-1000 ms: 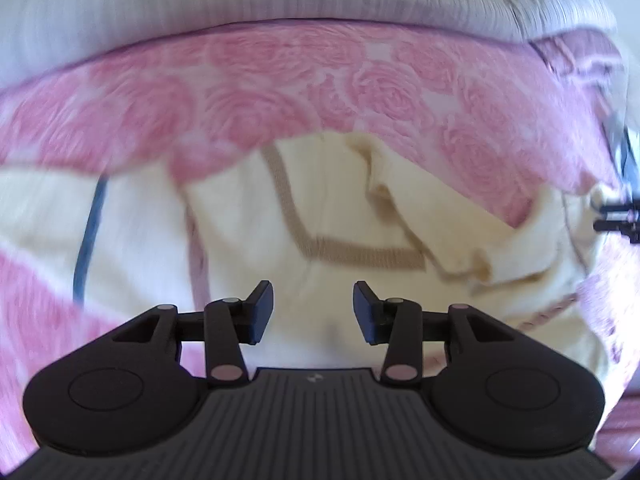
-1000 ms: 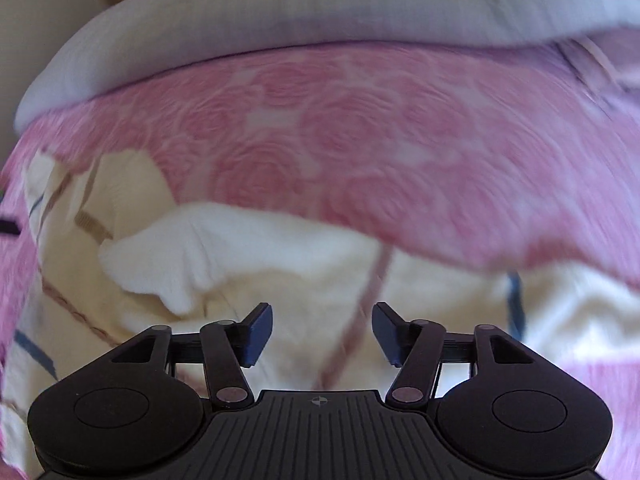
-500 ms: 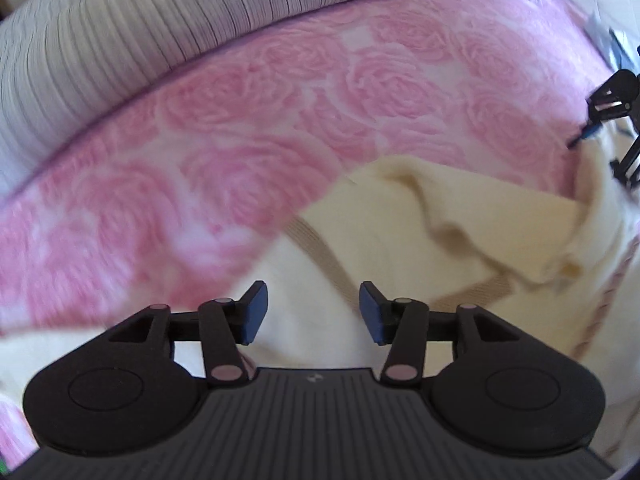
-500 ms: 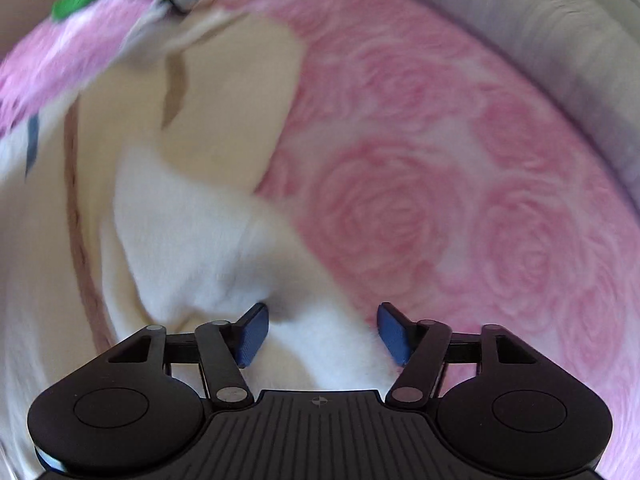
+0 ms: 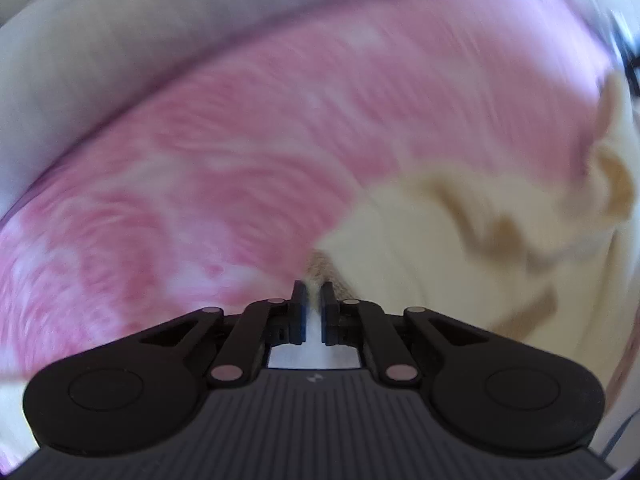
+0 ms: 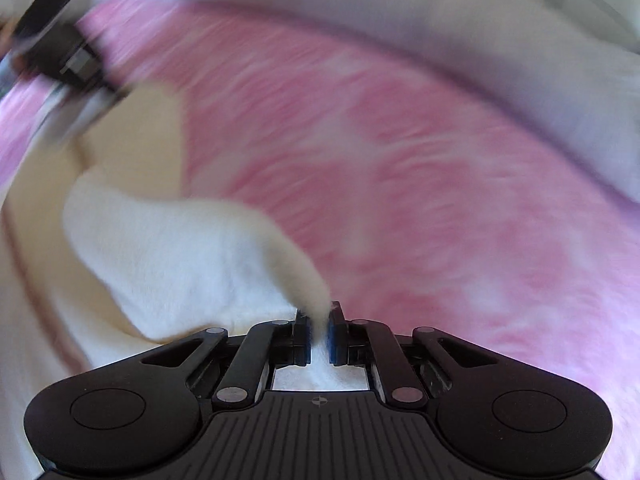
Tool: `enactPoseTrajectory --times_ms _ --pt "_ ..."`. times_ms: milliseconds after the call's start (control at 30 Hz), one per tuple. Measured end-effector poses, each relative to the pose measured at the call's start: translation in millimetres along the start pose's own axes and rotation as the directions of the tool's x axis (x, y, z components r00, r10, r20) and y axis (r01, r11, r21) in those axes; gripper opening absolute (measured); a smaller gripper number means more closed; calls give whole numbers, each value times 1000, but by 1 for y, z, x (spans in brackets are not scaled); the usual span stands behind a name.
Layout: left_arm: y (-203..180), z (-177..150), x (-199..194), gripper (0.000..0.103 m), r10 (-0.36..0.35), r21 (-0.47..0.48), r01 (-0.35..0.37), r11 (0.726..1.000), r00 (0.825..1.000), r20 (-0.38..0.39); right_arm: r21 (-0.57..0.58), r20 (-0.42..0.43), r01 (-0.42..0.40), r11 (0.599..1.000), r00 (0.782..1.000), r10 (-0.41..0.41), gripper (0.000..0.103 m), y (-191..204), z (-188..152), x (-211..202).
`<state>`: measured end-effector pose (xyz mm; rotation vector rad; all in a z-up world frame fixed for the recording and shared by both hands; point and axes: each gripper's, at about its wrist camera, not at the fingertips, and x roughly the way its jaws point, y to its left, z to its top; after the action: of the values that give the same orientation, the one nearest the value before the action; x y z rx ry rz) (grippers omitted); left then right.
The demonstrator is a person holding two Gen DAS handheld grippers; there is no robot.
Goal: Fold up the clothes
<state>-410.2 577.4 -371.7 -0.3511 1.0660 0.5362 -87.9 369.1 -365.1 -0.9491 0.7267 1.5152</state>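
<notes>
A cream garment (image 5: 440, 248) with tan trim lies on a pink rose-patterned blanket (image 5: 220, 160). In the left wrist view my left gripper (image 5: 314, 292) is closing, its pads pinching the garment's tan-edged rim. In the right wrist view my right gripper (image 6: 319, 316) is closing too, with a fold of the same cream garment (image 6: 180, 248) pressed between its pads. The left gripper (image 6: 68, 60) shows as a dark blur at the top left of that view, at the garment's far edge. Both views are motion-blurred.
The pink blanket (image 6: 440, 180) spreads beyond the garment in both views. A pale grey ribbed cover (image 5: 100, 40) bounds it at the back, seen also as the grey ribbed cover (image 6: 480, 20) in the right wrist view.
Both grippers stood open above the garment and have now come down and shut on its edge. The views have swung and the cloth bunches up at the pads.
</notes>
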Motion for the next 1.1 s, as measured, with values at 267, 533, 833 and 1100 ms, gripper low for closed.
enactPoseTrajectory --times_ms 267,533,833,1100 --pt "52 24 -33 2 327 -411 -251 876 936 127 375 -10 188 908 980 -199 10 -71 22 8" --pt "1 -53 -53 29 129 -352 -120 928 992 2 582 -12 194 790 973 -230 56 -65 -18 -10" --pt "-70 -211 -120 37 -108 -583 1 812 983 -149 815 -60 -35 579 988 143 61 44 -195 -106" --pt "-121 -295 -123 43 -172 -699 -23 715 963 -208 943 -72 -13 334 968 240 64 132 -292 -127"
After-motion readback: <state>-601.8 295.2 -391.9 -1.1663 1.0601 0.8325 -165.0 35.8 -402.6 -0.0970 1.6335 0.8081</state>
